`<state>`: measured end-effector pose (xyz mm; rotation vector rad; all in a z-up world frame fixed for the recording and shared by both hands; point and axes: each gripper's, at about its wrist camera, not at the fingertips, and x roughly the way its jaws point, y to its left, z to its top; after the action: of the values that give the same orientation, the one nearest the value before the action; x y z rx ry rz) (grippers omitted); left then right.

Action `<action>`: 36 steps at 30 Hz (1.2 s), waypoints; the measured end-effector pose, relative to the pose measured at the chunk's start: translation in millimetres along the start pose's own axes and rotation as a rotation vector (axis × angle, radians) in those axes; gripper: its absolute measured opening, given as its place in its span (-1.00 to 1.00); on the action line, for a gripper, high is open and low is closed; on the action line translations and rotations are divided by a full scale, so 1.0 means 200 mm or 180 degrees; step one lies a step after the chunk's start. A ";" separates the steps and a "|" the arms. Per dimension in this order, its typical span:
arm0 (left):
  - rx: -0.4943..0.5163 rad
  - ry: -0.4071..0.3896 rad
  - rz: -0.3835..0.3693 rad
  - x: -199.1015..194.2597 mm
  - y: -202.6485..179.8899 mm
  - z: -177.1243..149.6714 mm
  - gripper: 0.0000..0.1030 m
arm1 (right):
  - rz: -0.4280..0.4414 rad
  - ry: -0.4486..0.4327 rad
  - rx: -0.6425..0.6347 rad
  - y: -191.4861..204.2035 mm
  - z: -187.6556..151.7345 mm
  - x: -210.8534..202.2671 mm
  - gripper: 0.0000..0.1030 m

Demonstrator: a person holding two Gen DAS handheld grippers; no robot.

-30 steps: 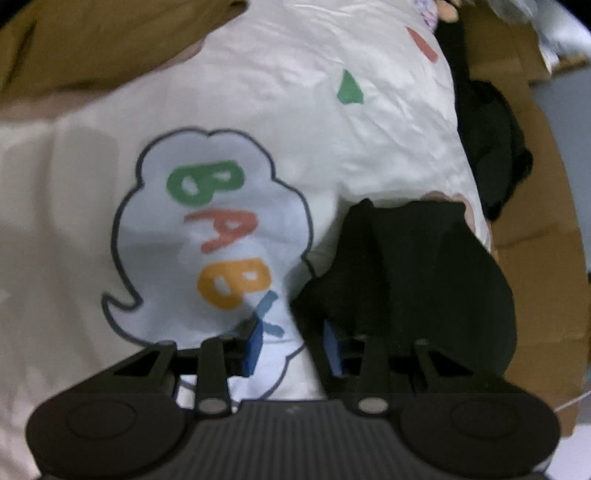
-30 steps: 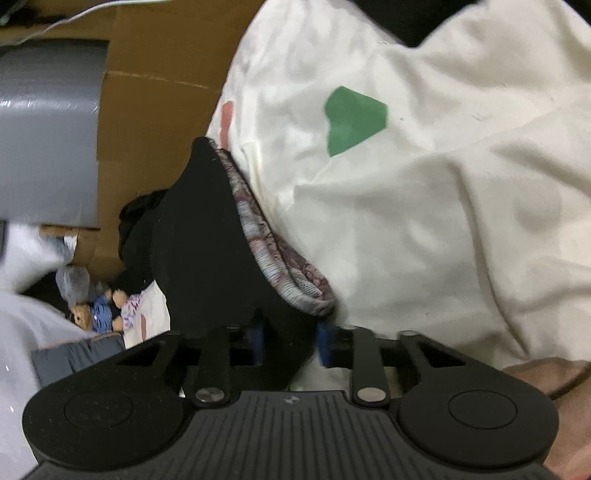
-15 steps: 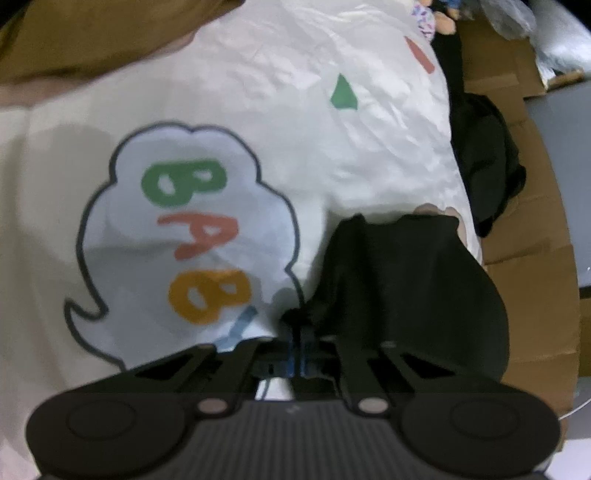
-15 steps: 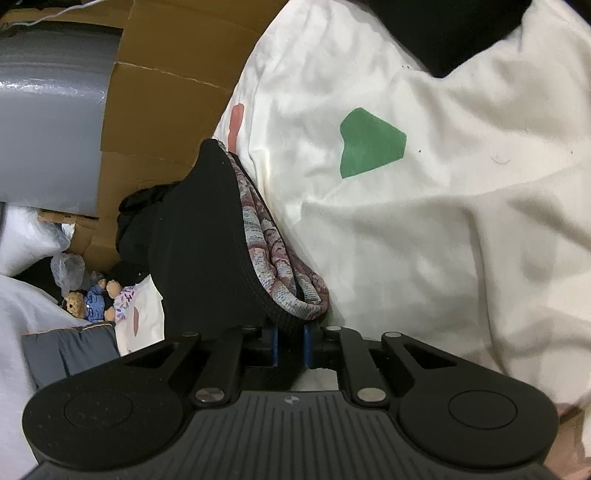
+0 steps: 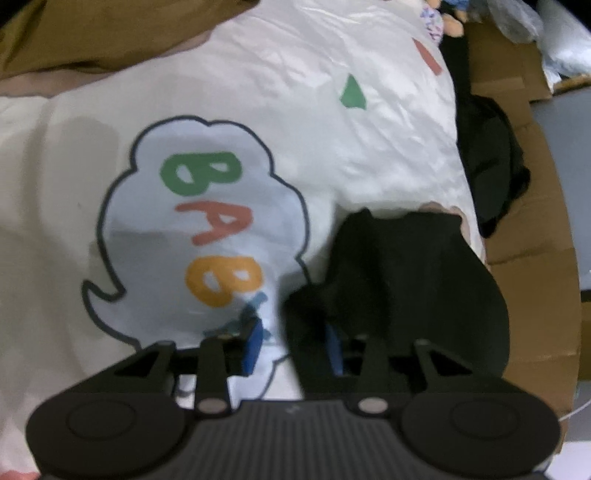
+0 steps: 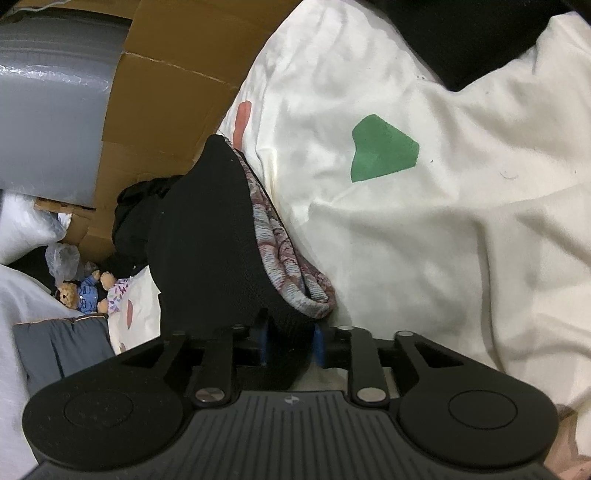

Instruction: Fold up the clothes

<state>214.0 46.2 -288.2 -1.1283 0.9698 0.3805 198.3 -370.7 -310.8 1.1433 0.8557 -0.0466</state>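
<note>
A black garment (image 5: pixel 406 277) lies folded on a white sheet (image 5: pixel 332 147) printed with "BABY" in a cloud outline. My left gripper (image 5: pixel 291 349) is open, its blue pads (image 5: pixel 253 347) spread, and the garment's near left edge lies between them. In the right wrist view the same black garment (image 6: pixel 207 240) shows a pink and grey patterned inner layer (image 6: pixel 284 258) along its edge. My right gripper (image 6: pixel 291 345) is open a little, with a fold of black cloth still between its fingers.
Flattened cardboard (image 5: pixel 535 277) borders the sheet, with another dark garment (image 5: pixel 487 166) heaped on it. A brown cloth (image 5: pixel 92 29) lies at the far side. A teddy bear (image 6: pixel 81 291), plastic bags and a dark blue cushion (image 6: pixel 55 343) sit beyond the sheet's edge.
Half a second ago both grippers were shut on the black garment. Both have since opened, the left wide and the right slightly. The garment stays on the sheet.
</note>
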 end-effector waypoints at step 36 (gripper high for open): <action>0.0730 0.0058 -0.0177 0.00 -0.05 0.20 -0.85 | 0.0152 -0.0203 0.0315 -0.04 -0.06 0.02 -0.73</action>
<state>240.4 78.0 -279.2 -0.9492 0.9698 0.2082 190.6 -362.6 -321.2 1.2481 0.7762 -0.0863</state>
